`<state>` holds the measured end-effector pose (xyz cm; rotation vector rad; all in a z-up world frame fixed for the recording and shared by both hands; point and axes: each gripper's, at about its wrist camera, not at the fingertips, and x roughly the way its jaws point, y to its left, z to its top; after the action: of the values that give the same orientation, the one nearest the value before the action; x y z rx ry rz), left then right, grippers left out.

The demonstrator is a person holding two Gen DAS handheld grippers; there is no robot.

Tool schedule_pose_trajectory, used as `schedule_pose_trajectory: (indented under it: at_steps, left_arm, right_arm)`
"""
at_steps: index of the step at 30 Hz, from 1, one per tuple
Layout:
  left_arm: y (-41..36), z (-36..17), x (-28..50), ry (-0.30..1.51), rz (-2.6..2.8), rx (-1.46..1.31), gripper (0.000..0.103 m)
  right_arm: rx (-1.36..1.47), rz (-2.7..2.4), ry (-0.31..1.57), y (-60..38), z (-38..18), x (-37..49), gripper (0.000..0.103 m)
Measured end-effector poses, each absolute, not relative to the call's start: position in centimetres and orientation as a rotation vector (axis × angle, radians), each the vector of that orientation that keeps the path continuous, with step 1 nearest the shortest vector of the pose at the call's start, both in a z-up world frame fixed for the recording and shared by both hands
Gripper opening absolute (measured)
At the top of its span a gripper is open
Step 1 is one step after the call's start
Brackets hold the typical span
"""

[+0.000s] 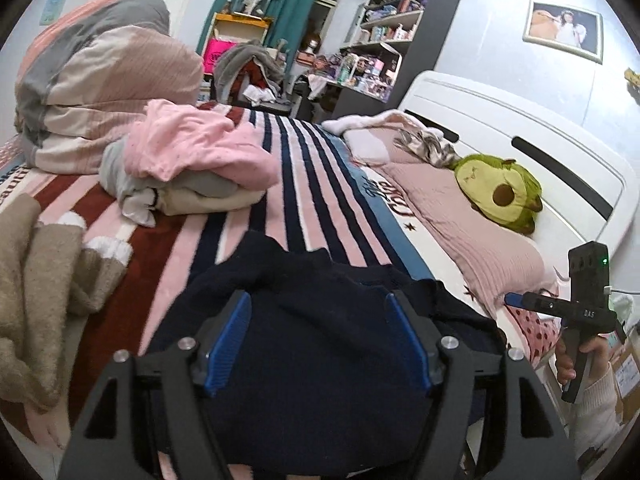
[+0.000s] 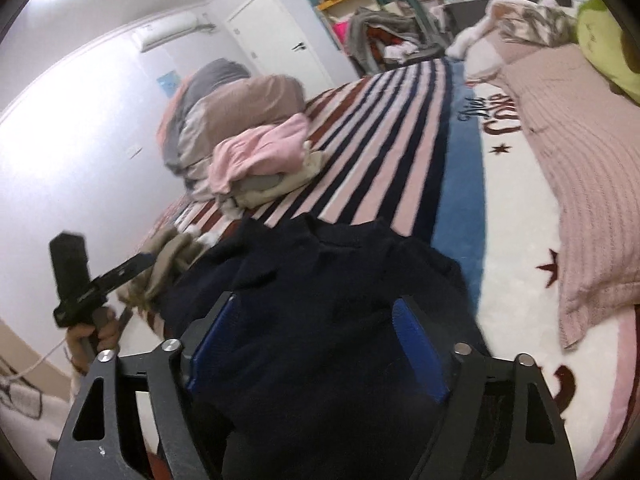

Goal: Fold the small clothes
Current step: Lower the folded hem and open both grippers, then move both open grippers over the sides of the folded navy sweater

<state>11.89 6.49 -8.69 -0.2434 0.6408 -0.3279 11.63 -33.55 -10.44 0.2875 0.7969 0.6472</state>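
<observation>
A dark navy garment (image 1: 320,320) lies rumpled on the striped bedspread (image 1: 296,184) at the near edge of the bed; it also shows in the right wrist view (image 2: 340,280). My left gripper (image 1: 318,320) is open, its blue pads (image 1: 230,340) wide apart over the garment's left part. My right gripper (image 2: 316,328) is open over its right part, and the jaws hold nothing. Each gripper shows from the side in the other's view, the right one (image 1: 516,300) and the left one (image 2: 140,262).
A pile of pink and grey clothes (image 1: 188,160) sits further up the bed. A beige knit with white cuffs (image 1: 44,288) lies left. A rolled duvet (image 1: 100,76), a pink pillow (image 1: 460,216), an avocado plush (image 1: 500,188) and the white headboard (image 1: 540,152) lie beyond.
</observation>
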Motion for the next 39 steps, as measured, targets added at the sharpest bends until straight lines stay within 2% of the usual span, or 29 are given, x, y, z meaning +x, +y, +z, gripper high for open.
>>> schedule_pose_trajectory:
  at_steps: [2, 5, 8, 10, 13, 15, 16, 17, 20, 25, 27, 28, 29, 31, 37, 39]
  left_arm:
    - [5.7, -9.3, 12.3, 0.664, -0.344, -0.242, 0.066]
    - [4.5, -10.4, 13.0, 0.695, -0.363, -0.228, 0.066]
    - [3.7, -11.5, 13.8, 0.726, -0.375, -0.213, 0.066]
    - [3.4, -12.3, 14.7, 0.750, -0.372, -0.204, 0.066]
    - [3.4, -13.2, 15.9, 0.766, -0.357, -0.197, 0.066]
    - [3.7, -13.7, 16.7, 0.771, -0.349, -0.197, 0.066]
    - [3.8, -13.9, 17.2, 0.774, -0.345, -0.198, 0.066]
    - [3.9, -14.1, 17.6, 0.776, -0.342, -0.199, 0.066]
    - [4.1, -14.7, 18.6, 0.779, -0.339, -0.211, 0.066]
    - [4.2, -15.6, 19.1, 0.787, -0.346, -0.236, 0.066]
    - [4.2, -15.6, 19.0, 0.786, -0.341, -0.228, 0.066]
    - [4.1, -15.6, 19.0, 0.783, -0.335, -0.217, 0.066]
    - [4.0, -15.5, 18.9, 0.778, -0.328, -0.207, 0.066]
    - [4.0, -15.3, 18.8, 0.765, -0.306, -0.188, 0.066]
    - [4.4, -15.1, 18.7, 0.742, -0.269, -0.169, 0.066]
    - [4.6, -15.1, 18.6, 0.742, -0.262, -0.163, 0.066]
  right_arm:
    - [0.279, 0.681, 0.812, -32.5, -10.9, 11.6, 0.052]
    - [0.257, 0.728, 0.850, -30.7, -12.2, 12.2, 0.041]
    - [0.217, 0.737, 0.899, -29.3, -14.0, 13.4, 0.035]
    - [0.188, 0.713, 0.929, -28.9, -15.2, 14.4, 0.035]
    - [0.105, 0.572, 0.927, -29.3, -16.2, 16.0, 0.038]
    - [0.060, 0.515, 0.914, -30.0, -16.3, 16.8, 0.050]
    - [0.031, 0.490, 0.908, -30.4, -16.4, 17.3, 0.060]
    - [-0.008, 0.460, 0.909, -30.6, -16.6, 17.7, 0.064]
    - [-0.119, 0.393, 0.937, -30.6, -17.1, 18.7, 0.070]
    - [-0.241, 0.434, 0.986, -29.3, -18.4, 19.0, 0.073]
    - [-0.276, 0.399, 0.978, -29.2, -18.7, 19.3, 0.058]
    - [-0.284, 0.354, 0.967, -29.4, -18.5, 19.6, 0.036]
    - [-0.283, 0.316, 0.958, -29.6, -18.3, 19.9, 0.023]
    - [-0.229, 0.283, 0.927, -30.8, -17.4, 20.4, 0.011]
    - [-0.206, 0.178, 0.906, -32.8, -17.0, 22.0, 0.005]
    - [-0.226, 0.145, 0.913, -33.1, -17.3, 22.4, 0.006]
